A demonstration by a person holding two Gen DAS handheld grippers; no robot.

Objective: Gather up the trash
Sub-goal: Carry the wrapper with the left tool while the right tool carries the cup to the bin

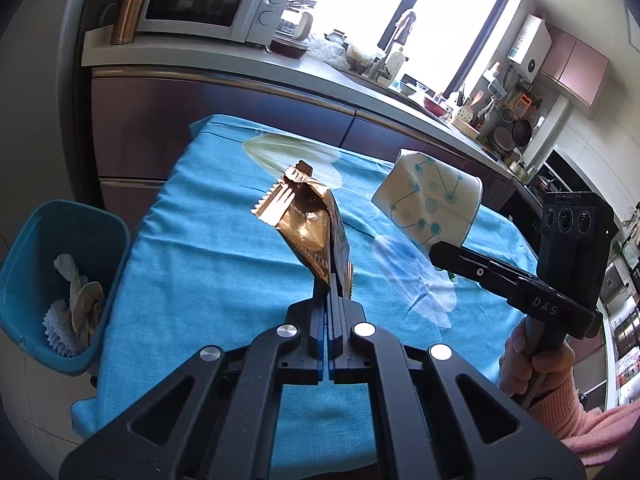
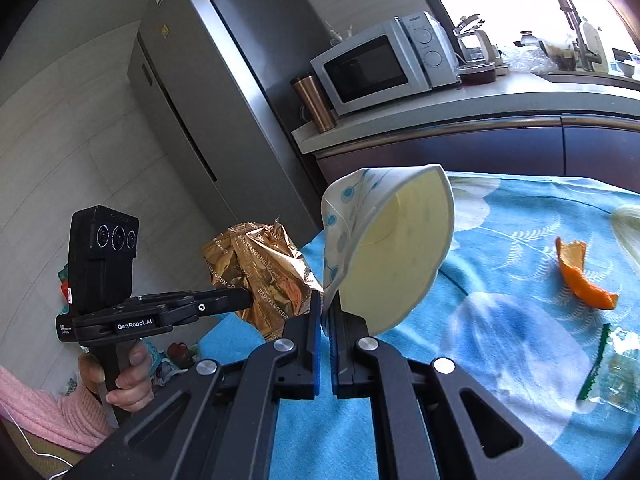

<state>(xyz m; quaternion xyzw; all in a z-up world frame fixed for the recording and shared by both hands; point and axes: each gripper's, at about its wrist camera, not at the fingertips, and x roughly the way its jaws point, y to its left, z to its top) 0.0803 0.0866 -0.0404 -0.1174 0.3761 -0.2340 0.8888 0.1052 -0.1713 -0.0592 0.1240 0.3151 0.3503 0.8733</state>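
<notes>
The gold foil wrapper (image 1: 316,224), light and crinkly, is pinched at its lower edge by the left gripper (image 1: 335,286). The squashed paper cup (image 2: 384,248), soft-walled, is clamped at its rim by the right gripper (image 2: 327,312).

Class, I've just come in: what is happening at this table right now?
A person is clearing rubbish with a handheld gripper in each hand. The left gripper is shut on a gold snack wrapper, held up above the blue tablecloth. The right gripper is shut on the rim of a squashed paper cup. A blue bin beside the table already holds some waste. An orange peel and a clear wrapper lie on the cloth.
</notes>
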